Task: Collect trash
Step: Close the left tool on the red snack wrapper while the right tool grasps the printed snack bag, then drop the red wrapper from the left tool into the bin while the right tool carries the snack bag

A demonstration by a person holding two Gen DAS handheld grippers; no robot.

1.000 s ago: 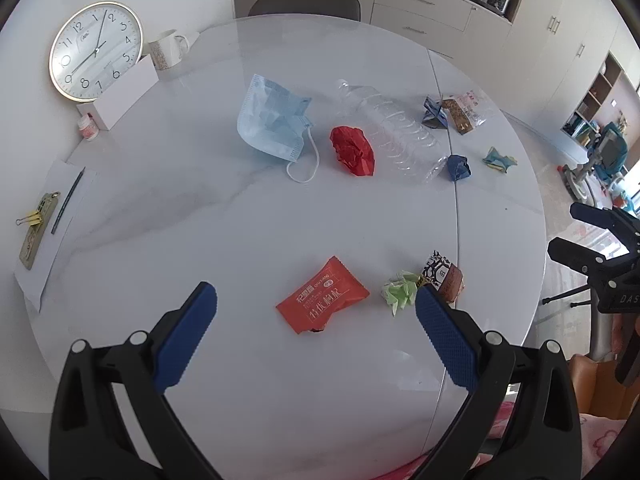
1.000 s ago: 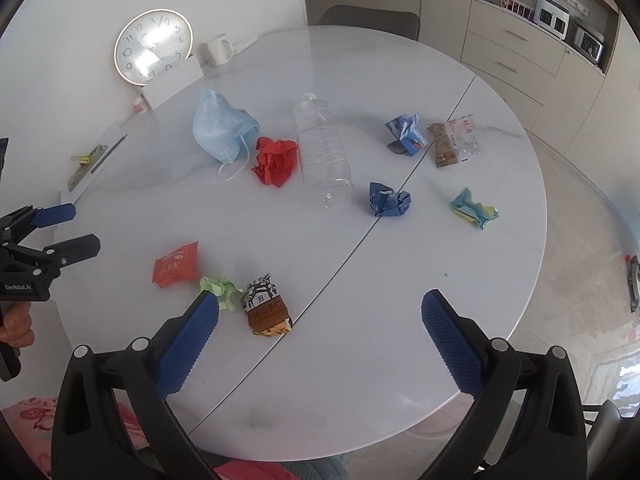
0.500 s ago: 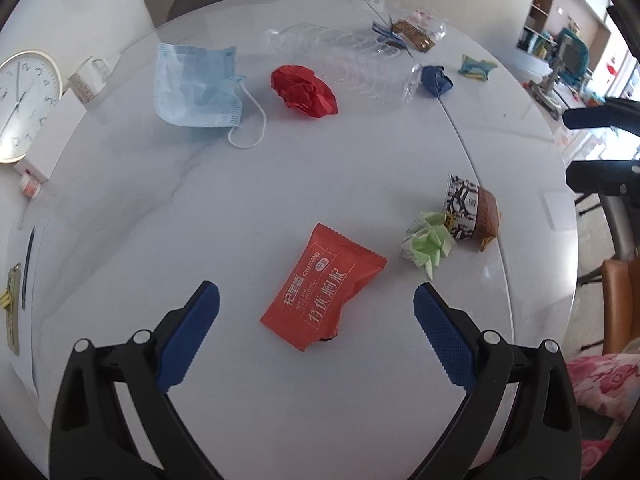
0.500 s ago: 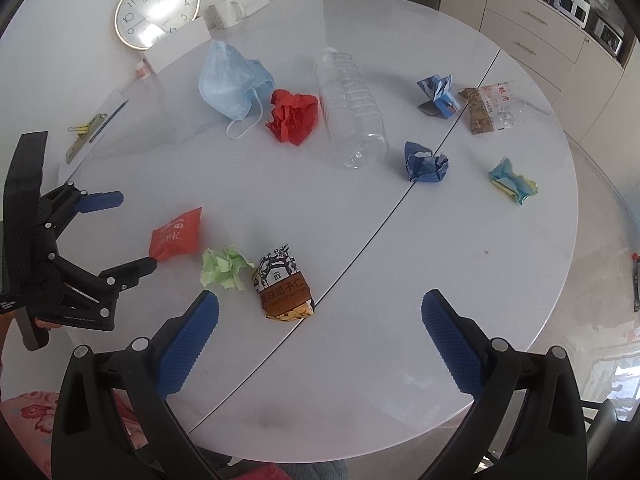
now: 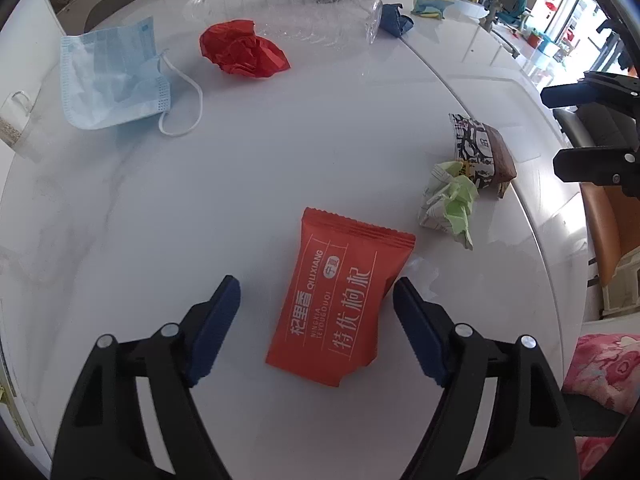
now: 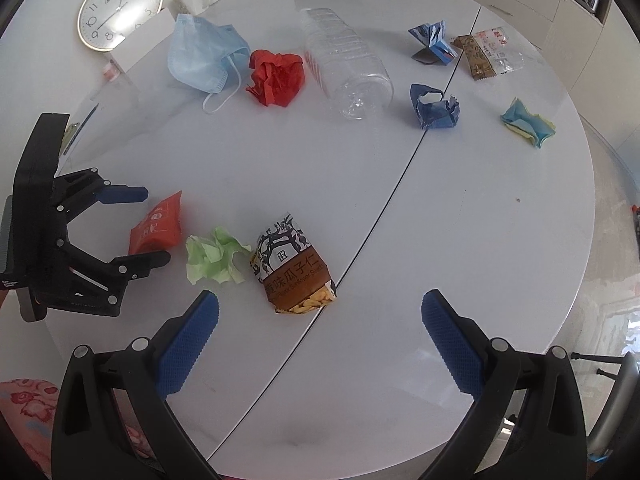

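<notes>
Fingers (image 5: 216, 312) of left gripper (image 5: 316, 300) straddle red packet (image 5: 340, 304) (seemingly untouched), closing.

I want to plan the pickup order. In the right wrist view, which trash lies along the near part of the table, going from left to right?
Red snack packet → crumpled green paper → brown sunflower seed bag. The red packet lies between the open jaws of the left gripper.

Red snack packet (image 5: 340, 300) flat on table; green paper wad (image 5: 450, 200) beside brown wrapper (image 5: 480, 148)
</notes>
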